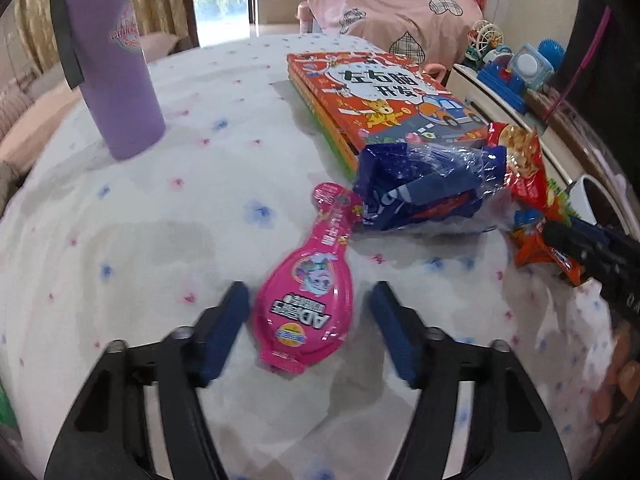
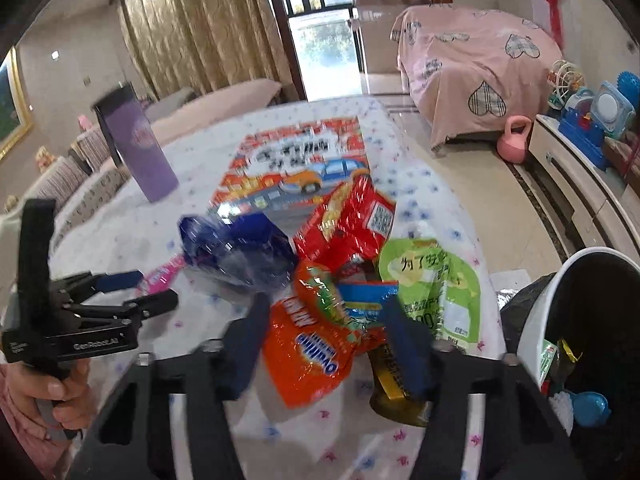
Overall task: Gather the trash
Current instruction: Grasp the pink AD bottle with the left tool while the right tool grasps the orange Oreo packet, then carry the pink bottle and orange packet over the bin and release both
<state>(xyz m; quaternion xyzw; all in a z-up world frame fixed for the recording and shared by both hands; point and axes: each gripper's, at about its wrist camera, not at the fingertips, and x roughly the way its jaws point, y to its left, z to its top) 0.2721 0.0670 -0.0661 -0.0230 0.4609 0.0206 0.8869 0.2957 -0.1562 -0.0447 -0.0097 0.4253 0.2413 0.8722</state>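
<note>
Floral tablecloth (image 1: 160, 240) covers the table under both my tongs. My left gripper (image 1: 310, 304) is spread wide, holding nothing, its fingers on either side of the pink package (image 1: 306, 300). My right gripper (image 2: 326, 320) is also wide open around the orange wrapper (image 2: 308, 356), not pinching it. At three o'clock sits the white trash bin (image 2: 536, 320); the blue wrapper (image 2: 236, 252) lies at eleven.

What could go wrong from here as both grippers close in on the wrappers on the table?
1. The left gripper is open astride the slick pink package; it may squirt out as the fingers close.
2. The right gripper straddles the orange wrapper in an overlapping pile, so neighbours may drag off the table edge, missing the bin.
</note>
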